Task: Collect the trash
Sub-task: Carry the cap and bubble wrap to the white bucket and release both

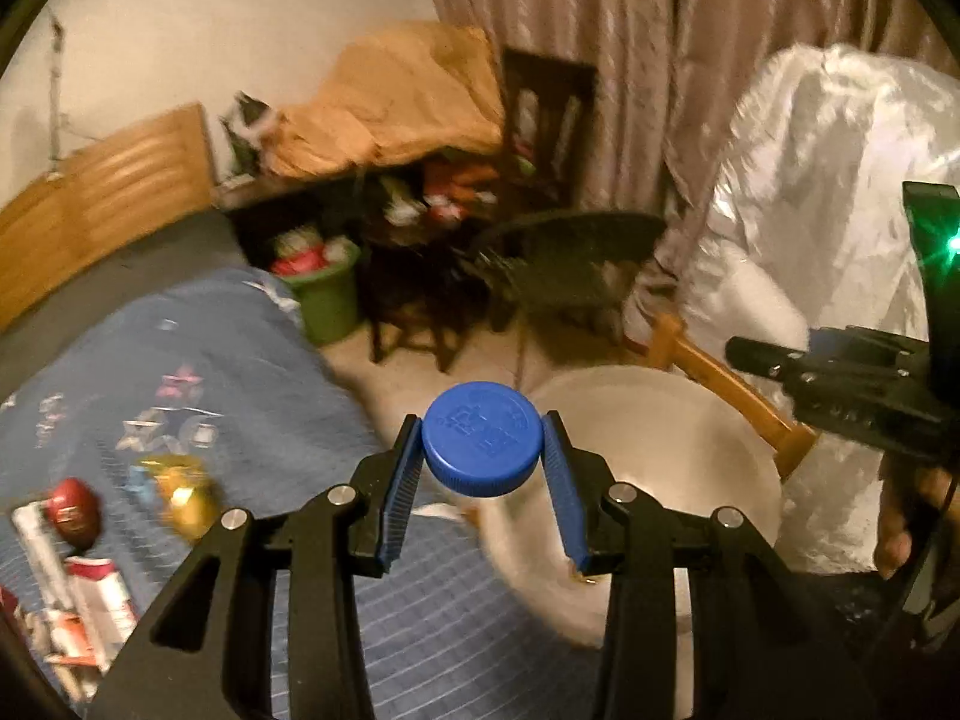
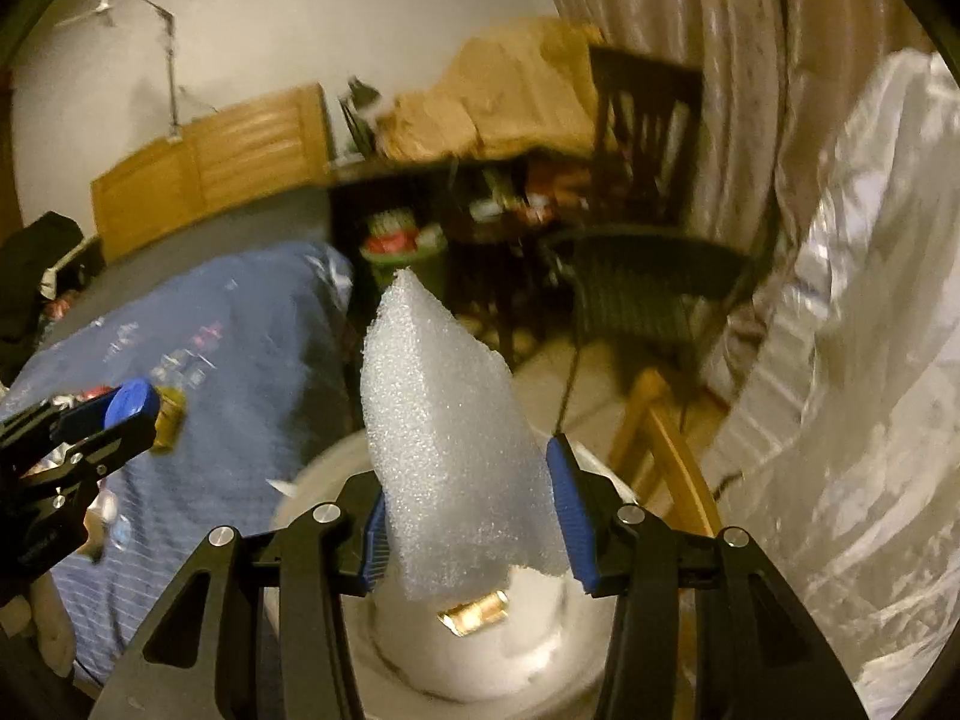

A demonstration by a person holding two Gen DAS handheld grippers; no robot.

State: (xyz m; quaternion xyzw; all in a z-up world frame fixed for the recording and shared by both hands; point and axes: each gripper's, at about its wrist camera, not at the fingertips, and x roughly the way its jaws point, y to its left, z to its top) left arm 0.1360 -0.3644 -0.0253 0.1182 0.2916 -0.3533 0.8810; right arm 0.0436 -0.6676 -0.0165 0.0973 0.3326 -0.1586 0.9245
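Note:
My left gripper (image 1: 483, 450) is shut on a blue plastic bottle cap (image 1: 480, 438), held in the air between the bed and a white bucket (image 1: 708, 456). It also shows at the left of the right wrist view (image 2: 129, 408). My right gripper (image 2: 474, 510) holds a piece of white foam (image 2: 450, 456) over the white bucket's (image 2: 480, 678) opening; the foam touches the left pad, with a gap at the right pad. A gold wrapper (image 2: 474, 615) lies inside the bucket. More trash lies on the blue bedspread (image 1: 228, 360): a gold wrapper (image 1: 186, 498), a red wrapper (image 1: 72, 510), paper boxes (image 1: 90, 606).
A wooden chair frame (image 1: 726, 390) and a large clear plastic bag (image 1: 828, 192) stand right of the bucket. A dark mesh chair (image 1: 570, 264), a green bin (image 1: 324, 294), a cluttered dark table and curtains are behind. A wooden headboard (image 1: 108, 192) is at far left.

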